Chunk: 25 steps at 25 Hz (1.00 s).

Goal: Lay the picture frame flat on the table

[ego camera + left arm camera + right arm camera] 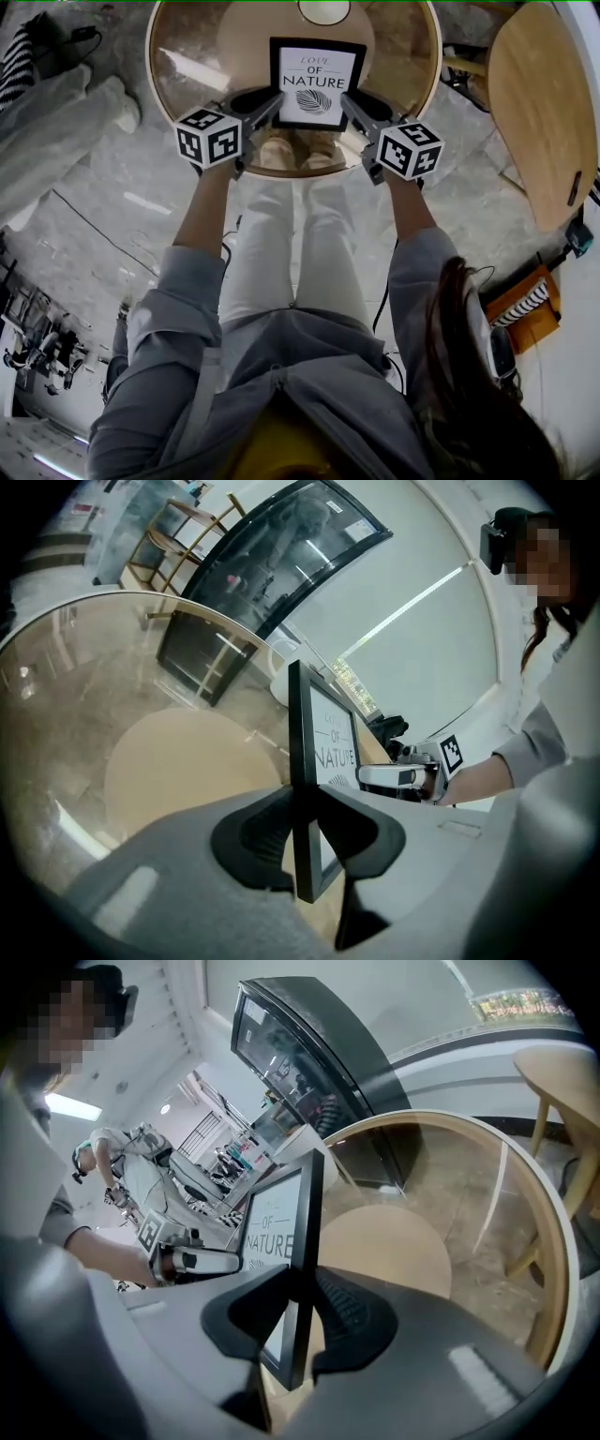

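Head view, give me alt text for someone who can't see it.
A person's left gripper and right gripper clamp the side edges of a black picture frame reading "Of Nature", over a round glass table.

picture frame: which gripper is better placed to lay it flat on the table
Neither clearly. The left gripper clamps the picture frame by its left edge, the right gripper by its right edge, at matching height, so tipping it down with both together looks best.

Grey sweatshirt [281, 394], sleeves [178, 281] pushed up, white trousers [281, 253], light shoes [274, 150]
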Each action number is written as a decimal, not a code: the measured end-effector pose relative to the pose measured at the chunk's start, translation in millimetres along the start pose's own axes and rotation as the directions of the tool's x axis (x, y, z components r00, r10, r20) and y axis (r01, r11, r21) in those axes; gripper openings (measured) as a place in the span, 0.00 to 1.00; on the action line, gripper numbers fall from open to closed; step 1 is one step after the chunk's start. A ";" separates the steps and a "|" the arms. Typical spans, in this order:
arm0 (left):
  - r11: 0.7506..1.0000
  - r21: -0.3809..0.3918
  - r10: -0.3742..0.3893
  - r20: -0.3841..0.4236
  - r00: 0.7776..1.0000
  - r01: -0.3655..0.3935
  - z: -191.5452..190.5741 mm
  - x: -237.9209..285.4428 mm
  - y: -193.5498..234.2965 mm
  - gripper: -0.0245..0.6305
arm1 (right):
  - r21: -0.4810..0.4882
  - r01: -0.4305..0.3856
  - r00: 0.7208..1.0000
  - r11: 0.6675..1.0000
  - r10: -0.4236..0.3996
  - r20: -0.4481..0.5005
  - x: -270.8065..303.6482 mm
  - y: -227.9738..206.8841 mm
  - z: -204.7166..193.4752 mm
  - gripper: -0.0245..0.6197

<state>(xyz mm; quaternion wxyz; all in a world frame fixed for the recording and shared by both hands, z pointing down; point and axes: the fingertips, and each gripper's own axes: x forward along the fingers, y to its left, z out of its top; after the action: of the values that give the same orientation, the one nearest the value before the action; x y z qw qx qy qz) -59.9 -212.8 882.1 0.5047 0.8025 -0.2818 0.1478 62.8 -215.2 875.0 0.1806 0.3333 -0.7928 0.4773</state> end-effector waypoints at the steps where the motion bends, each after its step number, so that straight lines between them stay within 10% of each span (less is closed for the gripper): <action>1: 1.000 -0.003 0.009 -0.007 1.000 -0.009 0.0 -0.2 0.6 0.17 | 0.006 0.005 1.000 1.000 -0.005 -0.002 0.4 -0.1 0.1 0.17; 25: 0.971 -0.078 0.222 -0.039 0.974 -0.224 -7.6 5.4 6.2 0.26 | 0.151 0.206 0.979 0.967 -0.204 -0.028 1.8 -13.1 -9.5 0.20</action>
<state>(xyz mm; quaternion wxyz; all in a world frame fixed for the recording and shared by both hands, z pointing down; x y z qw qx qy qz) -58.9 -209.8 892.8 0.5214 0.7422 -0.3682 0.2041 70.4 -211.7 888.9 0.2076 0.4234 -0.7139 0.5176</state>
